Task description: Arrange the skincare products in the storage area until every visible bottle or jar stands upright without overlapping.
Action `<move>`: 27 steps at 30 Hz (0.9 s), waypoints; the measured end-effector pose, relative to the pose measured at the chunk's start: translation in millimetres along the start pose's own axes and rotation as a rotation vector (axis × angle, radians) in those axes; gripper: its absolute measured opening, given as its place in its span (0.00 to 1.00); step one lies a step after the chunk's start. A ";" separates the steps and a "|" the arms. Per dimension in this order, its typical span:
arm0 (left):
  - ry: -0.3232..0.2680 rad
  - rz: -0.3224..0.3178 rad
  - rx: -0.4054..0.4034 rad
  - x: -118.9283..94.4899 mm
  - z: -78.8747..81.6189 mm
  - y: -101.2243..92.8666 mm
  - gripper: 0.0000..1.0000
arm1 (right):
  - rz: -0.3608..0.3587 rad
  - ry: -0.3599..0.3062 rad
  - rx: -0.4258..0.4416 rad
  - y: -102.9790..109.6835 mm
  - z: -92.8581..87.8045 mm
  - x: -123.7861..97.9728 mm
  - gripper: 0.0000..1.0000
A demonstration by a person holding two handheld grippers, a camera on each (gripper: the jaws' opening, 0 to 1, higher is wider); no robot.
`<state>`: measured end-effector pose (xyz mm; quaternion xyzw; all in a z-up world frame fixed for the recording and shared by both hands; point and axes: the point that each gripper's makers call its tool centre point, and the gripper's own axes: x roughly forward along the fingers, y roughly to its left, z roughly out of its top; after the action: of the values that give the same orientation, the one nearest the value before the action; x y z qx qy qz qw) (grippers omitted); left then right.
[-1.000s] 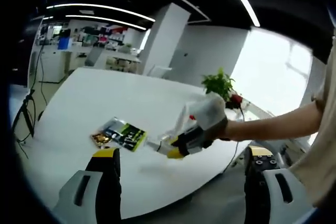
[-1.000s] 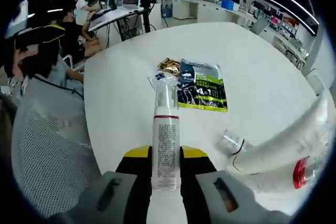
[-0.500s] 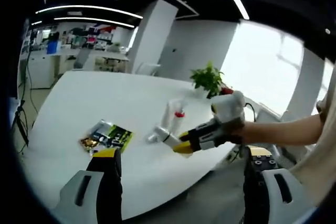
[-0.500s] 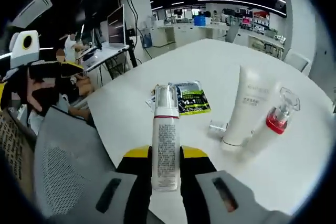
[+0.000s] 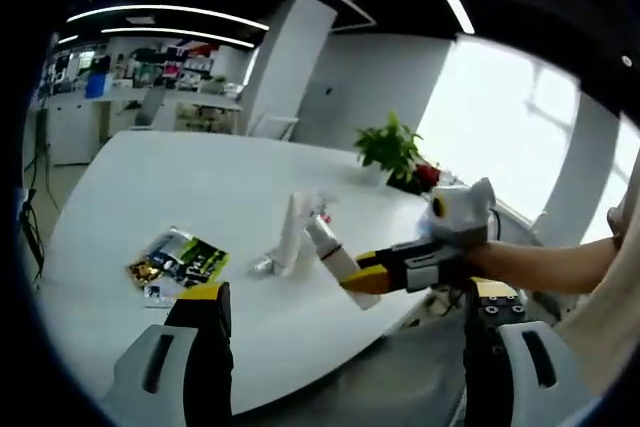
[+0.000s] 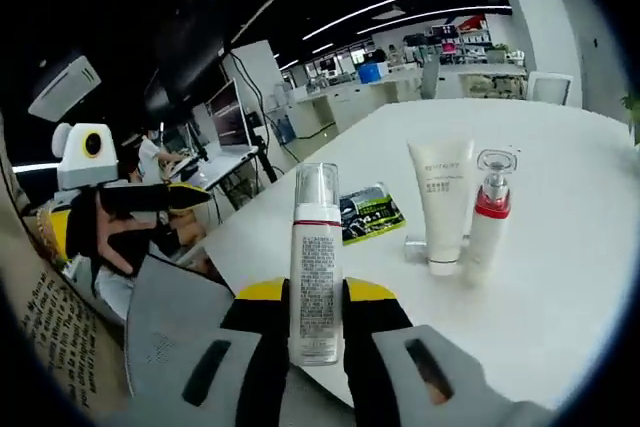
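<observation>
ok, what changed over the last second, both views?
The right gripper, still shut on the white foam-pump bottle with a clear cap, swung from above the table toward its near edge, tipping the bottle closer to upright in the left gripper view. The left gripper stayed open, holding nothing. The white tube, the red-collared clear-capped pump bottle and the green-and-black sachet show no move of their own; the views shifted.

You have three skincare containers: one foam bottle (image 6: pixel 317 259), one white tube (image 6: pixel 441 202), one red-collared pump bottle (image 6: pixel 488 212). Two sachets (image 6: pixel 370 213) lie flat.
</observation>
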<state>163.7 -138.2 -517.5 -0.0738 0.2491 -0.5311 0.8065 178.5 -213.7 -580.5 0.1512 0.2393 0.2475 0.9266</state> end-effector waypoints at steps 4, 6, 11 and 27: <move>-0.006 -0.001 -0.022 12.9 3.3 -12.1 0.95 | 0.099 -0.074 0.102 6.8 9.4 -12.6 0.19; -0.010 -0.009 -0.036 19.8 5.0 -19.5 0.95 | 0.134 -0.076 0.104 7.5 7.5 -16.1 0.19; -0.020 -0.029 -0.065 33.6 9.7 -31.9 0.94 | 0.226 -0.145 0.179 15.9 14.4 -21.5 0.19; -0.135 -0.321 -0.238 32.1 67.1 -61.3 0.59 | 0.767 -0.348 0.330 86.3 66.0 -68.3 0.19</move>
<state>155.7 -202.7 -446.4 -0.2426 0.2407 -0.6136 0.7118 127.3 -188.9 -465.5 0.4138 0.0430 0.5023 0.7580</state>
